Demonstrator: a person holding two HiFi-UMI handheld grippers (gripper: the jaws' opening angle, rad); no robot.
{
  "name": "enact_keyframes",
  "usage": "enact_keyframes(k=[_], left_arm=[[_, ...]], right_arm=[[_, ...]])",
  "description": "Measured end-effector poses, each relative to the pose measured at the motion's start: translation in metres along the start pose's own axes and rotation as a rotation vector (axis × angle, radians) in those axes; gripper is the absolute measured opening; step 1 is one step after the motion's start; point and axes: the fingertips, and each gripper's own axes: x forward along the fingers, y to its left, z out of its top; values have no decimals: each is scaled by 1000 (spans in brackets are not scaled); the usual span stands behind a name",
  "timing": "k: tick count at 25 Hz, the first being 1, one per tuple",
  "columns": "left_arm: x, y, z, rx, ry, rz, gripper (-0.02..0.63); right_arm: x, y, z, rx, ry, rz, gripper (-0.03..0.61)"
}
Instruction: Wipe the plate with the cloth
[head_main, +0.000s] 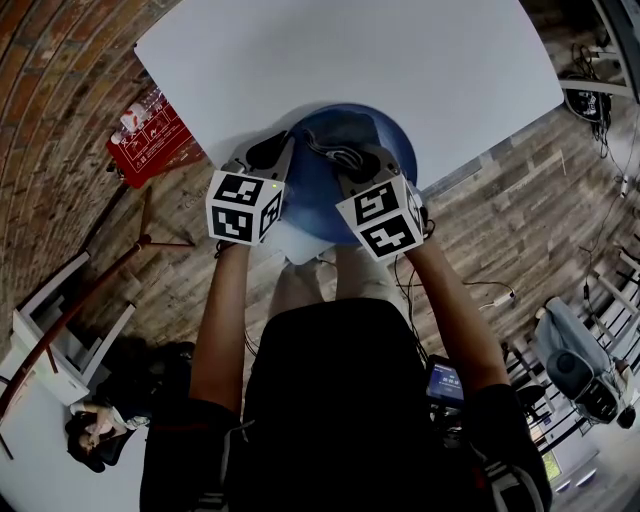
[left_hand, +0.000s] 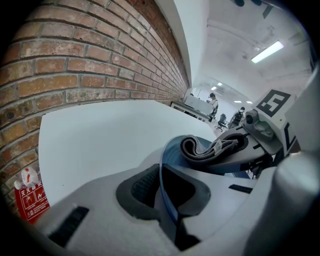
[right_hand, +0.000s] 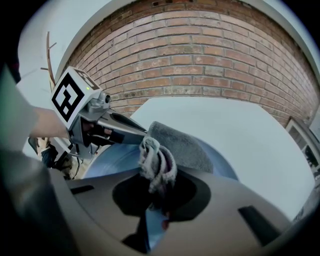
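Head view looks down on a white table (head_main: 350, 50) with a round blue plate (head_main: 400, 150) right at its near edge (the edge closest to the person). The left gripper (head_main: 272, 152) is at the left side of the plate, and the left gripper view shows the thin blue rim going in between its two jaws, which are squeezed onto it. So that gripper is holding the plate in place. The right gripper (head_main: 350, 160) is over the middle of the plate. In the right gripper view its jaws pinch a bunched-up bit of the grey cloth (right_hand: 159, 161), and the rest of the cloth lies spread on the blue plate just past the jaws. So the cloth has been picked up and put on the plate, and the plate is held steady. I think the wiping is either just starting or going on now. I cannot see any dirt or wet spots on the plate, so I cannot tell how much of it has been wiped. What looks left to do is rubbing the cloth all round the plate's face, out to the rim.
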Motion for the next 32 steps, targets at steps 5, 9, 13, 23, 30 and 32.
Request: enact_keyframes(k=[5,9,13,23,30,32], left_arm=[[0,1,1,0,-1,4,32],[-1,1,0,4,-2,8,32],[0,1,0,3,-2,6,33],[0,0,1,5,-3,10,33],[0,1,1,8,-6,14,33],[-1,1,1,9,-6,16,34]], right_arm=[[-5,-7,-6,7,12,-13,51],[-9,-8,-14,43,10,-13,51],[-12,-8,-18,36,13,-19,51],[-24,-7,-33,-1,53,-2,51],[-27,2,-41,6,64,19,51],[-28,4,-43,6,68,27,51]])
